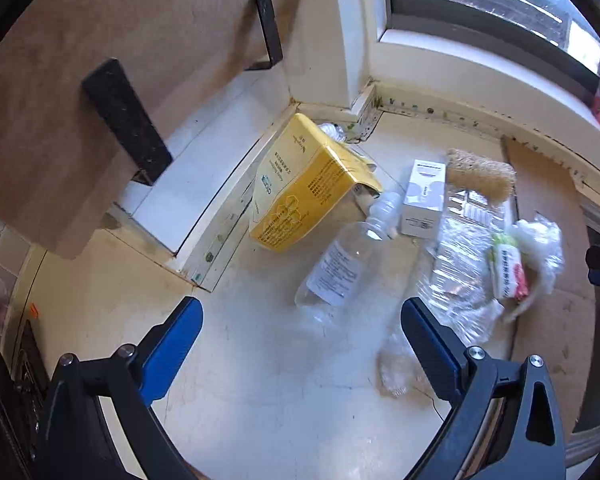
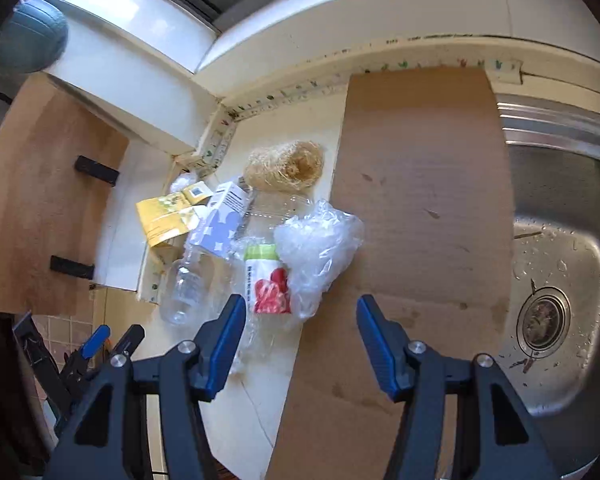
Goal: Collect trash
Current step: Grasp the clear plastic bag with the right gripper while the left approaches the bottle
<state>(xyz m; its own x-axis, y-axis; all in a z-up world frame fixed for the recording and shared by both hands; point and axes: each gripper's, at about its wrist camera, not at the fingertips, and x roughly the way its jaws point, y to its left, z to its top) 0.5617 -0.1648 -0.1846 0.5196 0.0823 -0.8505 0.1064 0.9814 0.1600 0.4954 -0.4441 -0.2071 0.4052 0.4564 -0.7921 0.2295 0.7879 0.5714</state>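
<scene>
Above trash, both tongs (image 1: 302, 312) (image 2: 301, 310) agape.

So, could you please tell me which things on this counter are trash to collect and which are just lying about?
Trash to collect:
- yellow carton
- clear bottle
- white box
- crumpled plastic bag
- green-and-red wrapper
- clear plastic packaging

Probably just lying about:
- loofah scrubber
- cardboard sheet
- sink
</scene>
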